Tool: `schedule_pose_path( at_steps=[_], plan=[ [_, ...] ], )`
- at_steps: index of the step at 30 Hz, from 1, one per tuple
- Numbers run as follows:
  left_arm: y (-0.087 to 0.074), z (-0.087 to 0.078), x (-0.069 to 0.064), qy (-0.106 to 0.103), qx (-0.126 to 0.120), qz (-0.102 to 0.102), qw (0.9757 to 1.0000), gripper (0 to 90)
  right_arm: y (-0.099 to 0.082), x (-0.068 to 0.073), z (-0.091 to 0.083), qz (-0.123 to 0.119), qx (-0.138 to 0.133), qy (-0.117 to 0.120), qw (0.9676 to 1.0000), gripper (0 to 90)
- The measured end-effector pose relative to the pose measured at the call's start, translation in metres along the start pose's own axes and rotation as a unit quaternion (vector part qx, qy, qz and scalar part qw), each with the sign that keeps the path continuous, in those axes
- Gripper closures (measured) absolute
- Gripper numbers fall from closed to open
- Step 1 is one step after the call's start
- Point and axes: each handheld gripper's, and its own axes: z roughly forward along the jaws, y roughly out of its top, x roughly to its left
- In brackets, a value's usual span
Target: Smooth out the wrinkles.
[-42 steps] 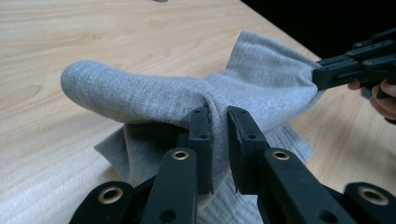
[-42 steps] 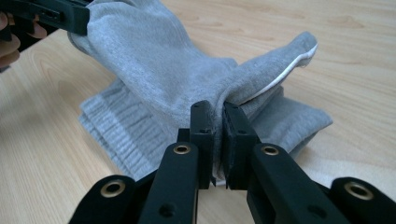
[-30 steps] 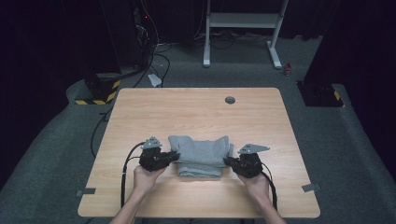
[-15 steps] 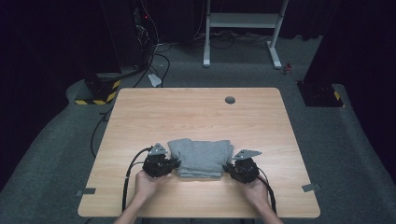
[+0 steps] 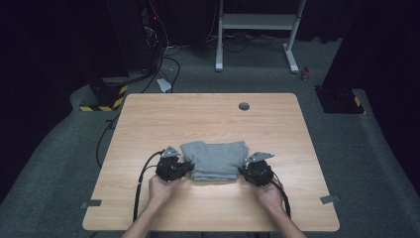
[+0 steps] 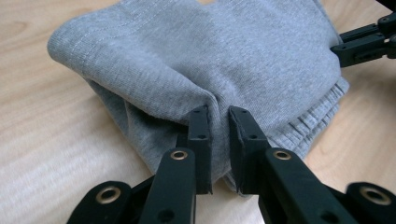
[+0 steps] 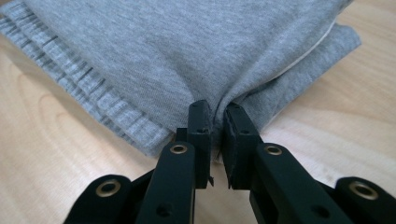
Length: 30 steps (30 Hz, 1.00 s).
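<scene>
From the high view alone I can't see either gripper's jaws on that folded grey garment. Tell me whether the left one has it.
Observer: Yes. In the left gripper view the left gripper pinches a fold at the edge of the grey garment, jaws nearly together with cloth between them.
Operator: Now report the right.
Observer: The right gripper is likewise clamped on a gathered edge of the garment, which puckers toward its jaws.
Operator: Name what lies beside that grip.
Observer: A ribbed band runs along the garment's edge to the left of the jaws in the right gripper view, lying flat on the wooden table.
</scene>
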Motion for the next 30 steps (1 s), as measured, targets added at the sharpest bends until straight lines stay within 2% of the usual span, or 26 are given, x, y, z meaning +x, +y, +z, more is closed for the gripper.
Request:
schedule_pose_path(
  at_steps=[3, 5, 8, 10, 11, 12, 13, 14, 15, 16, 17, 18, 20, 24, 25, 28, 30],
  plan=[
    [0.003, 0.007, 0.003, -0.009, -0.004, -0.015, 0.9998, 79.4, 0.002, -0.004, 0.002, 0.002, 0.002, -0.006, 1.0000, 82.0],
    [0.007, 0.009, 0.002, -0.006, -0.004, -0.009, 0.9999, 79.1, 0.004, -0.009, 0.002, 0.007, 0.002, -0.009, 0.9999, 81.9],
    [0.013, 0.011, -0.004, 0.016, 0.002, 0.015, 0.9998, 75.5, 0.008, -0.012, 0.001, 0.009, 0.004, -0.015, 0.9998, 80.1],
    [0.016, 0.009, -0.005, 0.013, 0.004, 0.017, 0.9998, 72.2, 0.009, -0.012, -0.001, 0.010, 0.004, -0.022, 0.9997, 76.9],
    [0.017, 0.008, -0.005, 0.011, 0.004, 0.015, 0.9998, 66.1, 0.010, -0.012, -0.004, 0.013, 0.001, -0.025, 0.9996, 72.4],
    [0.018, 0.006, -0.004, 0.011, -0.001, 0.013, 0.9999, 66.1, 0.010, -0.012, -0.004, 0.013, 0.001, -0.025, 0.9996, 72.4],
    [0.021, 0.001, -0.002, 0.005, -0.014, -0.002, 0.9999, 57.5, 0.010, -0.014, -0.010, 0.023, -0.011, -0.017, 0.9995, 67.6],
    [0.021, 0.001, -0.002, 0.005, -0.014, -0.002, 0.9999, 53.8, 0.010, -0.014, -0.010, 0.023, -0.011, -0.017, 0.9995, 67.6],
    [0.023, -0.003, -0.001, 0.006, -0.020, -0.005, 0.9998, 53.8, 0.010, -0.015, -0.013, 0.031, -0.018, -0.013, 0.9993, 64.6],
    [0.026, -0.005, 0.001, 0.012, -0.025, -0.004, 0.9996, 45.2, 0.013, -0.019, -0.019, 0.052, -0.032, -0.010, 0.9981, 59.8],
    [0.028, -0.007, 0.002, 0.021, -0.032, -0.005, 0.9993, 45.2, 0.013, -0.019, -0.019, 0.052, -0.032, -0.010, 0.9981, 59.8],
    [0.035, -0.008, 0.004, 0.032, -0.029, -0.014, 0.9990, 37.6, 0.020, -0.023, -0.023, 0.074, -0.054, -0.003, 0.9958, 56.3],
    [0.039, -0.007, 0.006, 0.037, -0.025, -0.014, 0.9989, 36.0, 0.023, -0.025, -0.023, 0.077, -0.058, -0.003, 0.9953, 55.1],
    [0.049, 0.003, 0.017, 0.051, -0.008, -0.041, 0.9978, 32.4, 0.041, -0.028, -0.018, 0.086, -0.065, -0.017, 0.9940, 50.7],
    [0.051, 0.006, 0.021, 0.049, -0.012, -0.061, 0.9968, 32.3, 0.046, -0.031, -0.015, 0.090, -0.063, -0.018, 0.9938, 49.5],
    [0.055, 0.015, 0.031, 0.052, 0.006, -0.074, 0.9959, 29.8, 0.056, -0.040, -0.005, 0.113, -0.056, -0.017, 0.9918, 46.5],
    [0.057, 0.020, 0.034, 0.048, 0.012, -0.082, 0.9954, 27.9, 0.063, -0.046, 0.005, 0.128, -0.038, -0.027, 0.9907, 44.4]
  ],
)
